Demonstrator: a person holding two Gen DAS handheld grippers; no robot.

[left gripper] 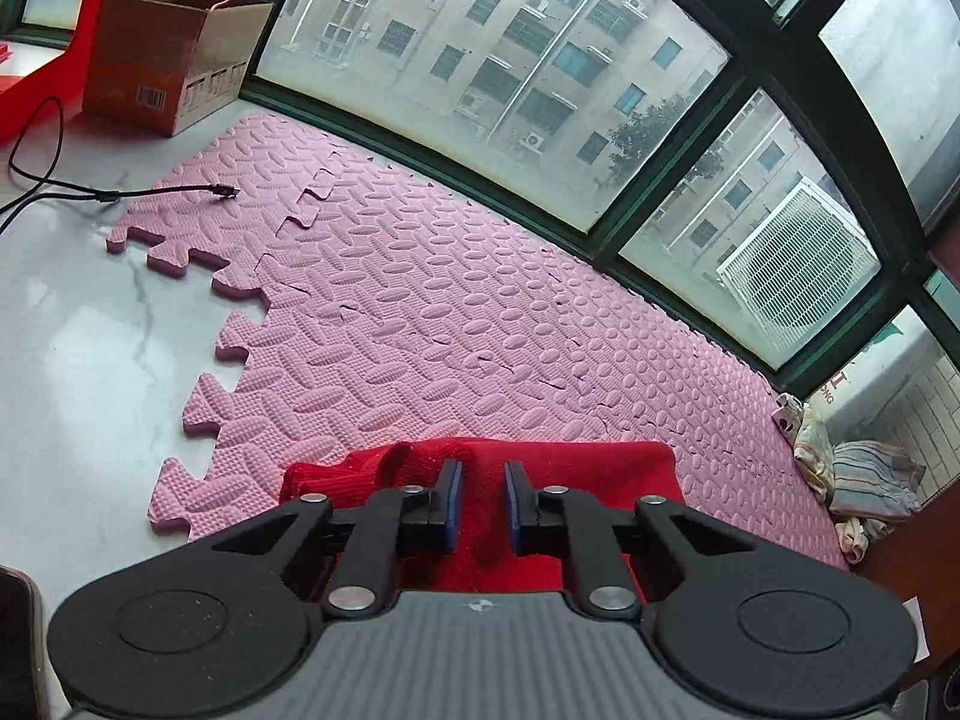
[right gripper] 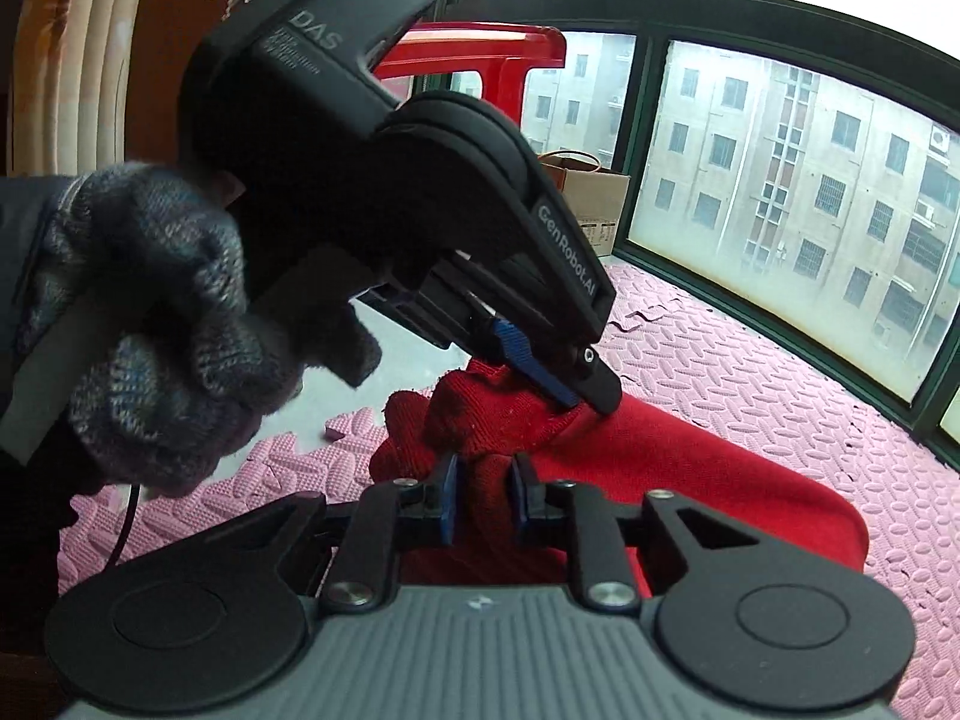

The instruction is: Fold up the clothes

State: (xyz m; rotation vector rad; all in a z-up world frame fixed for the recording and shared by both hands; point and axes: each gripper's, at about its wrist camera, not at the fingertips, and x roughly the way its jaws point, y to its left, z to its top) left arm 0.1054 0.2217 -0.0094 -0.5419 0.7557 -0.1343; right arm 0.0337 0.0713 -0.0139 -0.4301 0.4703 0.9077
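A red knitted garment (left gripper: 600,468) lies on the pink foam mat (left gripper: 450,300), bunched at its near left end. My left gripper (left gripper: 483,489) has its blue pads narrow on a raised fold of that red cloth. In the right wrist view, the left gripper (right gripper: 579,399) comes down from the upper left, held by a gloved hand (right gripper: 162,312), its tips dug into the garment (right gripper: 690,480). Just in front of it, my right gripper (right gripper: 485,498) pinches a dark red bunch of the same cloth between its pads.
A cardboard box (left gripper: 174,54) and a black cable (left gripper: 72,192) sit at the far left on the white marble floor (left gripper: 78,330). Folded striped clothes (left gripper: 864,474) lie at the mat's right end. A red plastic stool (right gripper: 480,48) stands by the window (left gripper: 540,60).
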